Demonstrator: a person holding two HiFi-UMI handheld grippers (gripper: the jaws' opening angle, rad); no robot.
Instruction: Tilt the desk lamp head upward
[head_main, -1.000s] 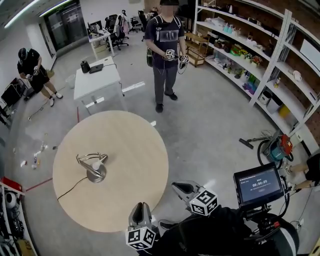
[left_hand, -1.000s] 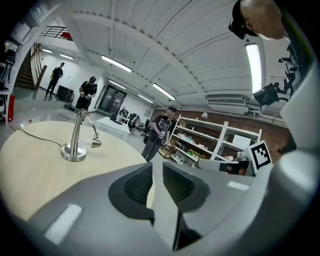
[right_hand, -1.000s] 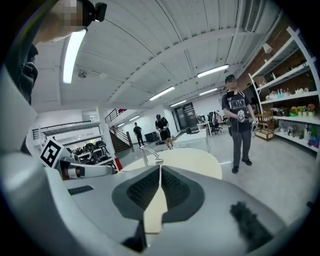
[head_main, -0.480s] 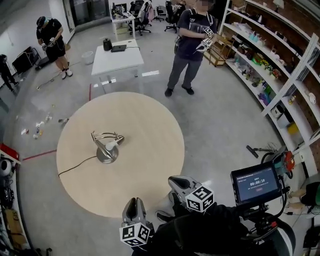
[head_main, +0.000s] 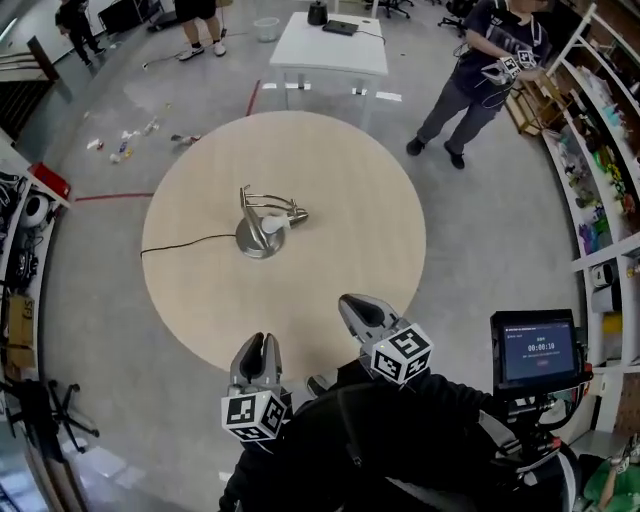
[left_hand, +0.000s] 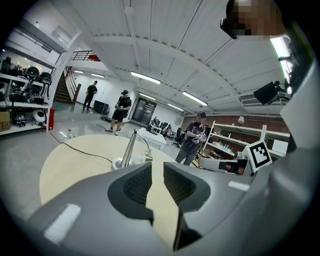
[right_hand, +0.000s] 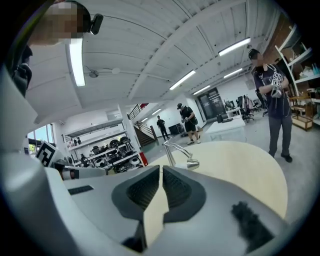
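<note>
Left gripper (head_main: 257, 342) over desk (head_main: 350, 190) near edge: jaws narrowly apart, empty. Right gripper (head_main: 356, 304) over same edge: closed, empty. Lamp (head_main: 262, 228) left of desk centre, well beyond both. Likely light metal with stiff joints, so pinch head (head_main: 292, 213), steady base (head_main: 255, 241).

Bright, even indoor light from ceiling strip lights (left_hand: 145, 77); one tube (right_hand: 76, 60) close overhead blows out white. Head view: shadows soft & faint, slight sheen on grey floor (head_main: 500, 220), small glint on the desk lamp (head_main: 262, 225) metal base. All 3 views fisheye, so straight lines bow toward edges; both gripper views have black vignetted corners. Nearest parts of gripper views a bit soft, bg fairly sharp. No obvious motion blur.
</note>
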